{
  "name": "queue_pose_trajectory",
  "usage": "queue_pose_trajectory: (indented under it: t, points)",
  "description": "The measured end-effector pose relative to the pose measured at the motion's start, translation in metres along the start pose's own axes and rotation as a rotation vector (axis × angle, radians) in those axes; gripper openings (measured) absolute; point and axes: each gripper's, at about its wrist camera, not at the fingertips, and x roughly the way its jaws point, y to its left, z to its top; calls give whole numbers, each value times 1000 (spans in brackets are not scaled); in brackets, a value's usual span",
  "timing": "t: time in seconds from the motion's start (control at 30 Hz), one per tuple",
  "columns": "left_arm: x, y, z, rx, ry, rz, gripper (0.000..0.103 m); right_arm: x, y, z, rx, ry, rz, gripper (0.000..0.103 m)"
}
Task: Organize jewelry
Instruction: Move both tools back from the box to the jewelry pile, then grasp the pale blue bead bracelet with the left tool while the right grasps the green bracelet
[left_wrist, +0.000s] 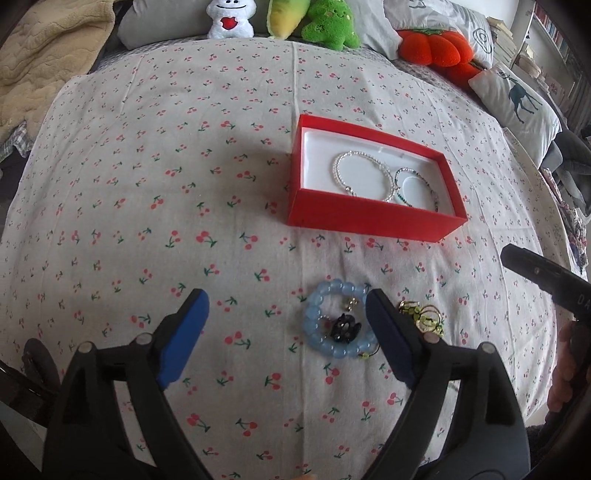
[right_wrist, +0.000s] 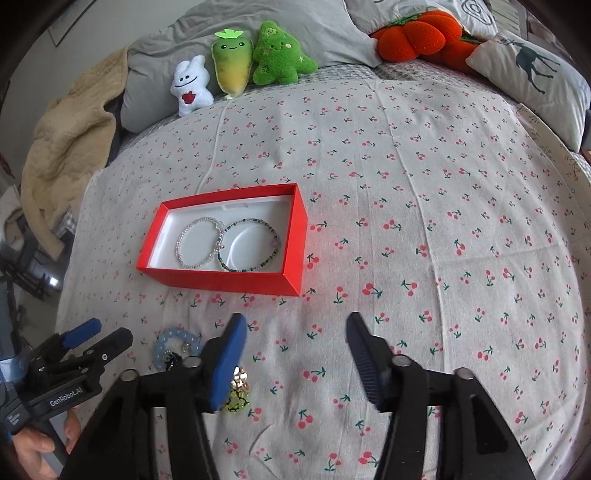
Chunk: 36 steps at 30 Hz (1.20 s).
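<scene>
A red box lies on the cherry-print bed sheet and holds a clear bead bracelet and a dark green bead bracelet. A chunky blue bead bracelet with a black charm lies near the front, just inside my left gripper's right finger. Gold and green earrings lie beside it. My left gripper is open and empty above the sheet. My right gripper is open and empty, right of the earrings.
Plush toys and pillows line the far edge of the bed. A beige blanket lies at the far left. The left gripper's body shows at the lower left of the right wrist view.
</scene>
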Motion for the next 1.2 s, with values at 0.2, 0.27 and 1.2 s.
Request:
queue_pose_trajectory:
  t: [0.2, 0.27, 1.2]
  points:
    - [7, 14, -26, 22, 15, 21, 91, -4, -3, -26, -3, 14, -17, 78]
    - [11, 16, -33, 40, 20, 23, 91, -3, -2, -34, -24, 11, -26, 80]
    - [24, 18, -45, 63, 38, -94, 71, 49, 26, -75, -148, 132, -20, 77]
